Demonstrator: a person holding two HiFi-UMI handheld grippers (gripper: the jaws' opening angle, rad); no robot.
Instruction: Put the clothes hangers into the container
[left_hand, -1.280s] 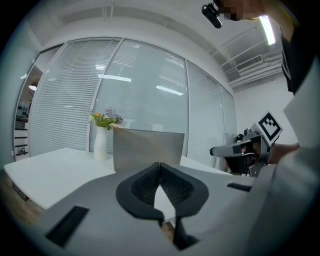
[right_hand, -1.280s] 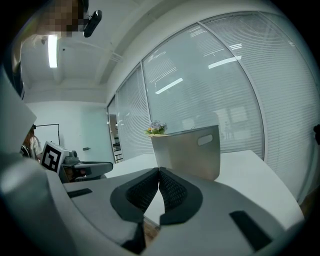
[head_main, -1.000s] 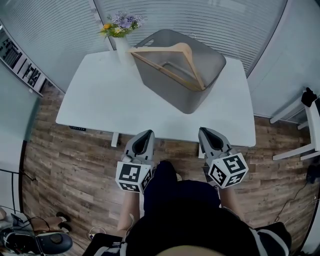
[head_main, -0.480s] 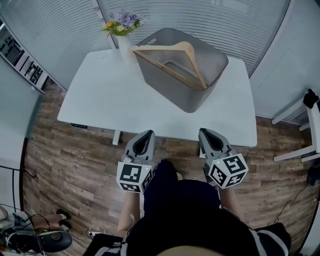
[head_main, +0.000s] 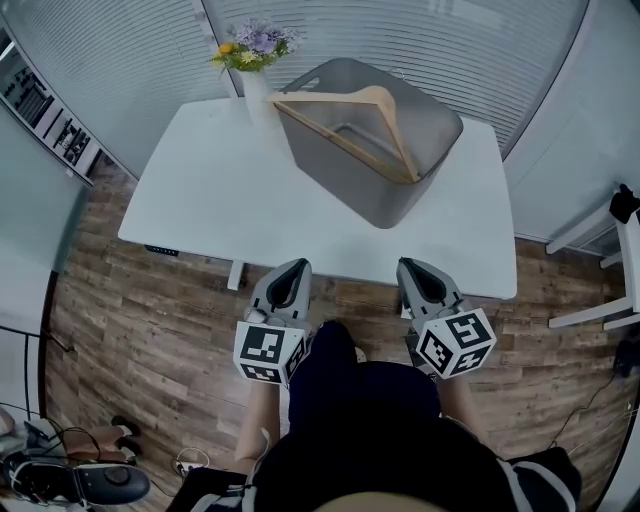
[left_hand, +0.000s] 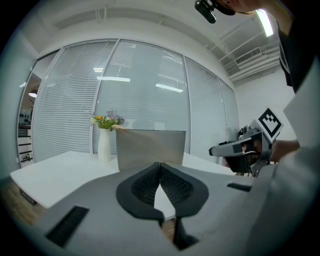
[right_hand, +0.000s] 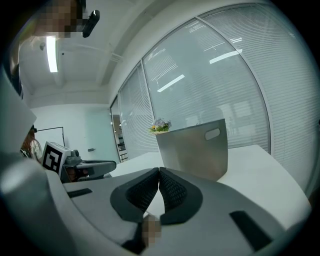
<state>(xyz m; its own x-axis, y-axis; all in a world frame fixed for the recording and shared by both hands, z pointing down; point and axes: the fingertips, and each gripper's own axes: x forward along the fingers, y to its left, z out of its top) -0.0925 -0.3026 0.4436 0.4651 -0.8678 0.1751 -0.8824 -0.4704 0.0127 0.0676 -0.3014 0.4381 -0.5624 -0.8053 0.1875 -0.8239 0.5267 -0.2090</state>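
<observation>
A wooden clothes hanger (head_main: 357, 126) lies across the top of the grey container (head_main: 397, 198), which stands on the white table (head_main: 230, 200) at the back. Both grippers hang off the table's near edge, close to the person's body. My left gripper (head_main: 292, 272) is shut with nothing between its jaws, and its tips meet in the left gripper view (left_hand: 159, 165). My right gripper (head_main: 417, 270) is shut and empty too, tips touching in the right gripper view (right_hand: 159, 171). The container shows ahead of each gripper (left_hand: 150, 146) (right_hand: 194, 149).
A white vase with flowers (head_main: 253, 62) stands at the table's back left, next to the container. Glass walls with blinds (head_main: 420, 40) close the room behind the table. A white rack (head_main: 610, 260) stands at the right, and gear lies on the wooden floor (head_main: 60, 478) at lower left.
The table and container sit slightly lower and further right in the head view, a small shift of the camera. Both grippers keep their places, shut.
</observation>
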